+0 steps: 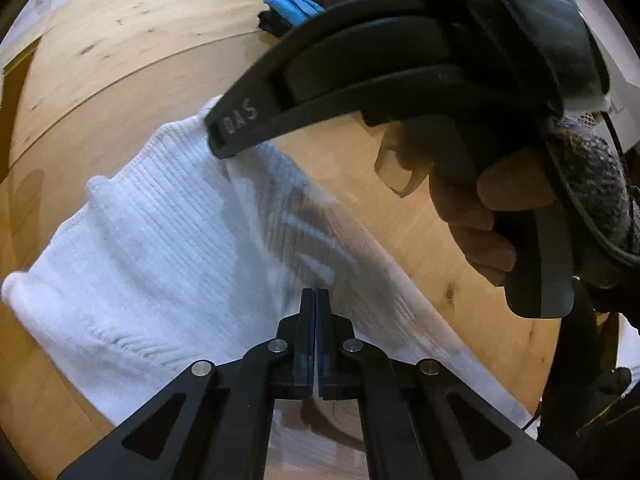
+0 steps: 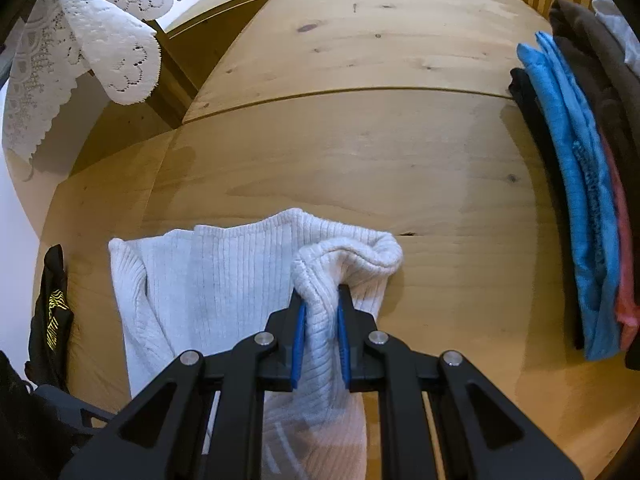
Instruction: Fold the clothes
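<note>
White ribbed knit is basically the whole scene: one sweater lying on a pale wooden table, near its front edge. Going left to right in the right wrist view, there's a lace cloth hanging at the top left, a black garment with yellow print at the left edge, then the sweater, then a folded stack at the far right (I count one black, one blue and one pink layer, with brown stuff behind). The lace and the printed black thing don't show up in the left wrist view at all; there you only get a corner of that stack. What the left view adds is the person's hand wrapped round the other tool's handle. Two grippers total. The left gripper has its jaws pressed fully together over the sweater; I can't see any cloth between them. The right gripper is narrow, its blue pads pinching a bunched-up fold of the sweater's right corner, lifted off the table.
</note>
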`<state>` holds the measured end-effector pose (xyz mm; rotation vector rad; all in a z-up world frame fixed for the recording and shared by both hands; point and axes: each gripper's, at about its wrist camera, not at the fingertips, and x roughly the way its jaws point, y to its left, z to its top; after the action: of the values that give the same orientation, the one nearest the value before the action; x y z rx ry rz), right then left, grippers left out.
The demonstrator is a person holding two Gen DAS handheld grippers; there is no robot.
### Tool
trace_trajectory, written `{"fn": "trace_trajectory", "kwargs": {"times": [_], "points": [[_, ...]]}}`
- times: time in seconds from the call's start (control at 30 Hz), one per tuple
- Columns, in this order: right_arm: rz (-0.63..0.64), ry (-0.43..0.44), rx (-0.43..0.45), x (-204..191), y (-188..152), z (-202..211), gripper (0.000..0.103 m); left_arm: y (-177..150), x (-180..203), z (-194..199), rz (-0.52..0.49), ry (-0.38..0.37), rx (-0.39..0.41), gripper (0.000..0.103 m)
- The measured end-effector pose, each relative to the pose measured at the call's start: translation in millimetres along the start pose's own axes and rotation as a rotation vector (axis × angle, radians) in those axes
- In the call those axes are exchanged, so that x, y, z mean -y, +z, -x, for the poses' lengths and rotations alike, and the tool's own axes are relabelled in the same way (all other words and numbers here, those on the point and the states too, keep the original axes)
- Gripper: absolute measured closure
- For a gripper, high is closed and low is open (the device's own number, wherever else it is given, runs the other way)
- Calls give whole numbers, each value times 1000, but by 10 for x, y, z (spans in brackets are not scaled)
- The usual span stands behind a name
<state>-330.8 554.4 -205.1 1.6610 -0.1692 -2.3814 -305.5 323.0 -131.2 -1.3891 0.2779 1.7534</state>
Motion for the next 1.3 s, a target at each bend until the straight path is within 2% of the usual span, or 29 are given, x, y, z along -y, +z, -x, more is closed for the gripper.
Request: {"fn": "trace_trajectory", "kwargs": {"times": [0.1,0.13,0.17,0.2,0.23,0.33,0.37,0.4,0.43,0.57,0.7,0.77,0.83,0.93,1.0,1.03,1.07,1.17,1.23,1.3], "points": [[24,-17,3,-44,0,-1,89,-63,-25,148,18,3,39,103],[31,-24,1,-53,-4,-11,89,-54,-67,162,41,-12,48,99],[29,-26,-1,-48,-7,-19,89,-39,-116,161,71,-39,52,92],[21,-24,-2,-32,-9,-26,89,-25,-139,134,84,-42,49,72],[7,-17,-4,-6,-6,-34,89,-12,-149,90,89,-32,43,62],[-50,25,-14,101,23,-50,89,2,-143,-57,82,3,17,66],[-61,36,-16,126,28,-52,89,-13,-142,-89,87,-7,15,71],[-72,45,-17,149,34,-54,89,-39,-135,-93,87,-11,22,88],[-78,52,-17,167,36,-55,89,-70,-123,-85,82,-8,34,96],[-46,47,-8,101,37,-18,89,-214,-52,92,74,10,80,97],[38,53,24,-141,48,64,88,-427,-18,381,134,31,134,97],[85,52,-12,-287,70,-92,83,-529,-91,362,169,36,120,96],[88,56,-63,-330,98,-242,81,-611,-274,204,259,41,70,95],[-6,122,10,-125,161,1,76,-713,-385,222,317,-5,92,89],[-89,167,97,114,115,304,75,-777,-376,367,316,-8,127,87],[-95,173,109,164,79,370,75,-810,-364,451,312,-5,145,84],[-75,170,96,162,41,372,75,-851,-354,524,304,3,155,83],[-11,154,56,133,-69,331,90,-990,-329,724,274,37,171,82],[6,149,25,74,-103,157,91,-972,-426,748,271,19,148,82],[37,120,8,-8,-110,6,91,-879,-346,659,250,14,115,82]]}}
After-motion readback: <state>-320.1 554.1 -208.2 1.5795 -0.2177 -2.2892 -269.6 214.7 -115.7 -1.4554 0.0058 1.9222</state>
